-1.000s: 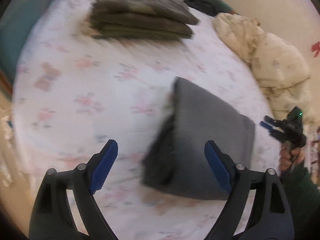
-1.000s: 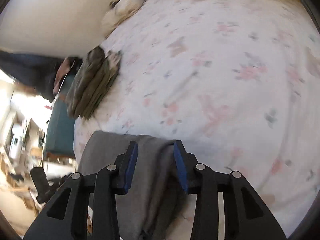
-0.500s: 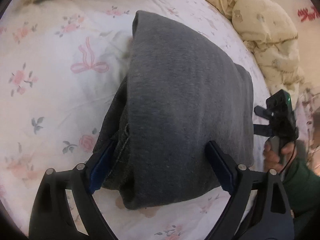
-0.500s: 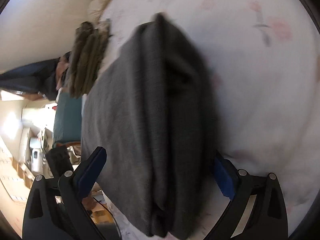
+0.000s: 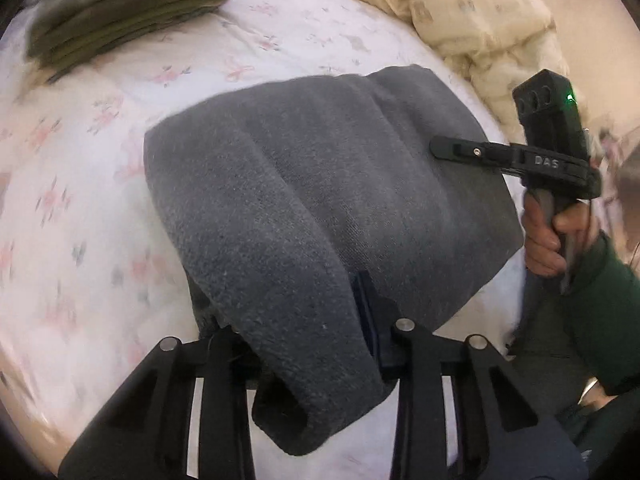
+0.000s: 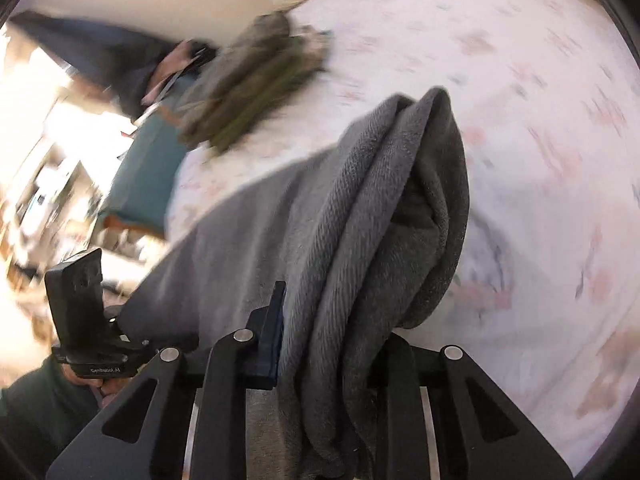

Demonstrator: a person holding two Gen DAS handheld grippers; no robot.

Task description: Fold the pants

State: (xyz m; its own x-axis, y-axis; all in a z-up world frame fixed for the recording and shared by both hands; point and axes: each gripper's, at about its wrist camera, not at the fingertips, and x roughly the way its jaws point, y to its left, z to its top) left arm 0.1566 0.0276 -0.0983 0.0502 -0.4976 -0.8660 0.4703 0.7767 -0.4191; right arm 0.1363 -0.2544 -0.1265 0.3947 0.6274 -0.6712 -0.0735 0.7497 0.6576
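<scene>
The folded grey pants (image 5: 320, 200) are held above the floral bed sheet (image 5: 80, 208). My left gripper (image 5: 296, 332) is shut on the near edge of the bundle, and the cloth drapes over and hides its left finger. My right gripper (image 6: 332, 332) is shut on the other end of the grey pants (image 6: 360, 216), whose layers hang folded between its fingers. The right gripper also shows in the left wrist view (image 5: 460, 148), at the pants' right side.
A stack of folded olive-green clothes (image 5: 120, 12) lies at the far left of the bed and shows in the right wrist view (image 6: 256, 92). A crumpled cream duvet (image 5: 460, 20) lies at the far right. A teal bed frame (image 6: 140, 176) borders the bed.
Both grippers were open around the folded pants half a second ago and have closed on them. The bundle has lifted off the sheet.
</scene>
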